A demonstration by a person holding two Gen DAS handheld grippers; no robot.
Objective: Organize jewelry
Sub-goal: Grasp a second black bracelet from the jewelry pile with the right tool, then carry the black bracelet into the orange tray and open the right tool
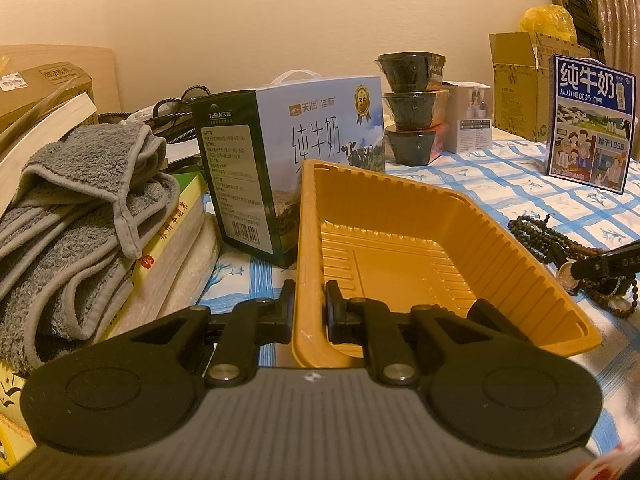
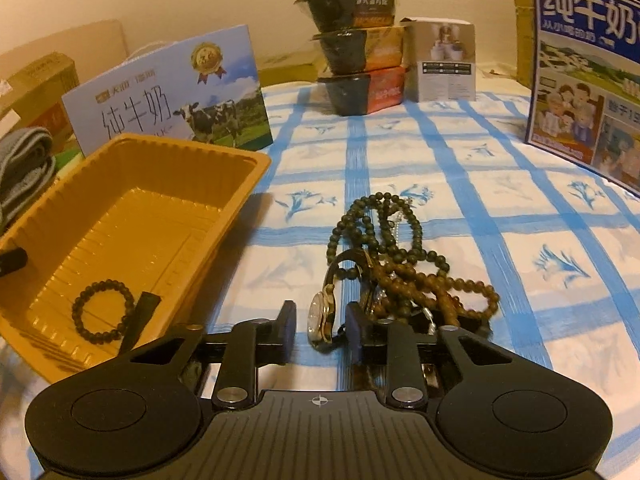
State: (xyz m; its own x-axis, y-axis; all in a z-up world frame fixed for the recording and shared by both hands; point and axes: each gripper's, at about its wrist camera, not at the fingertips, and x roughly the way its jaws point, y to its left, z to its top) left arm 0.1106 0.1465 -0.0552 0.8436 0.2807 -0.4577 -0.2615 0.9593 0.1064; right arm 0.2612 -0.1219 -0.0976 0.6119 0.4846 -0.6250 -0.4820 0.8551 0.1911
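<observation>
A wristwatch (image 2: 320,320) stands on edge between the pads of the right gripper (image 2: 321,330), its gold-rimmed face turned toward the left pad; a gap shows on both sides, so the jaws are apart around it and not pressing. Its dark strap runs back into a tangle of jewelry on the blue-checked tablecloth (image 2: 460,168): a dark green bead necklace (image 2: 372,224) farther off and brown bead strands (image 2: 448,286) just beside the right pad. To the left, an orange plastic tray (image 2: 244,168) sits near the pile, with a dark bead bracelet (image 2: 103,311) lying at its near end. The left gripper (image 1: 310,312) is clamped on the tray's near left rim (image 1: 304,264), one pad outside the wall and one inside. Behind the tray stands a milk carton (image 1: 280,152); stacked black bowls (image 2: 348,48) stand toward the far edge.
</observation>
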